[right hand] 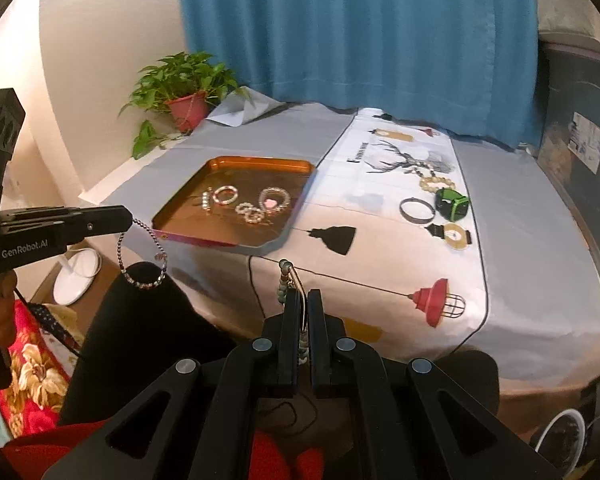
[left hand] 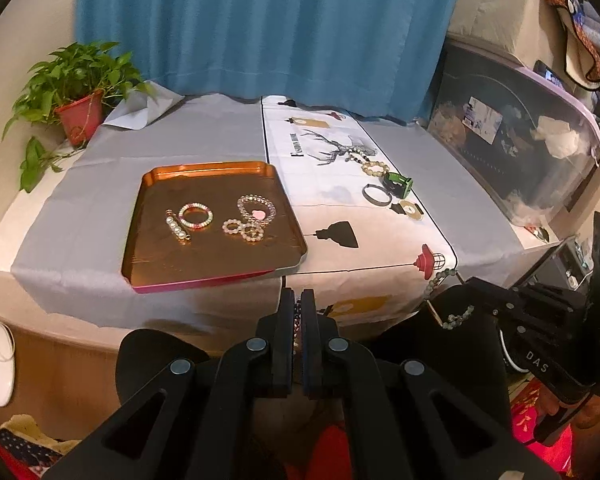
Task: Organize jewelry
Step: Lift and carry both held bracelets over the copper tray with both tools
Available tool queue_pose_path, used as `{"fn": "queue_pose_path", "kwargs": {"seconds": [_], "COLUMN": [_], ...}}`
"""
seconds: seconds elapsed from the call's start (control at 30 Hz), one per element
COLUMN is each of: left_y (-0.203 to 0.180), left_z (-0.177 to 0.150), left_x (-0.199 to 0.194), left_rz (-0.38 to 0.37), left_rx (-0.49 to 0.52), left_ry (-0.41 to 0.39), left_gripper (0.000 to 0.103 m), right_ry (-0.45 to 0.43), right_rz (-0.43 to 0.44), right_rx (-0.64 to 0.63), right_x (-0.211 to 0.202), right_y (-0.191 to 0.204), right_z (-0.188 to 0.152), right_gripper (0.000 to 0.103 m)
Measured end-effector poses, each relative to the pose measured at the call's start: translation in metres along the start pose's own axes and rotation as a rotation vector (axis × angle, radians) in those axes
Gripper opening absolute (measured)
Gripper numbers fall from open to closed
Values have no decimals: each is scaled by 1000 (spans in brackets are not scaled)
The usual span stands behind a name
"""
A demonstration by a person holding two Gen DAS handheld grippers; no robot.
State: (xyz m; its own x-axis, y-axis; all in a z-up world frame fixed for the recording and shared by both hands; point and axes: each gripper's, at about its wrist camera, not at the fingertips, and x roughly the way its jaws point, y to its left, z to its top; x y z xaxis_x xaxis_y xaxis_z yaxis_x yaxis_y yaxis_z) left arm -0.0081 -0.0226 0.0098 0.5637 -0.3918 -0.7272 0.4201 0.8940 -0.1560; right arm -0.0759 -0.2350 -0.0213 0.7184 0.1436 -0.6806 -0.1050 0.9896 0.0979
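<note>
Below the tray (right hand: 236,168), left claw (right hand: 130,216) clamps a silvery bead bracelet (right hand: 140,256); right claw (right hand: 303,300) clamps greenish beads (right hand: 284,284).

Ahead of my claws, a glossy metal tray (left hand: 216,260) sits on matt cloth (left hand: 80,240); my fingers (left hand: 286,320) look matt plastic.

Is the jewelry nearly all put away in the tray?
About halfway. Several bead bracelets already lie in the orange tray. The left gripper is shut on a silver bead bracelet, the right gripper on a green bead bracelet. Still on the cloth: two bead bracelets, a green watch and a bangle.
</note>
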Motion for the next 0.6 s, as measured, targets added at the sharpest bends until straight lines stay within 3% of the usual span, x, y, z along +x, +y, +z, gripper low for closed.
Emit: {"fn": "queue_pose_path", "kwargs": {"seconds": [0.6], "left_y": [11], "left_z": [12], "left_x": [-11], "left_rz": [2], "left_rx": [-19], "left_ry": [-49], "left_gripper": [1], "right_ry": [3], "right_rz": [20], "right_rx": [-25], "right_x": [4], "right_y": [13], "right_z": [10], "right_gripper": [4]}}
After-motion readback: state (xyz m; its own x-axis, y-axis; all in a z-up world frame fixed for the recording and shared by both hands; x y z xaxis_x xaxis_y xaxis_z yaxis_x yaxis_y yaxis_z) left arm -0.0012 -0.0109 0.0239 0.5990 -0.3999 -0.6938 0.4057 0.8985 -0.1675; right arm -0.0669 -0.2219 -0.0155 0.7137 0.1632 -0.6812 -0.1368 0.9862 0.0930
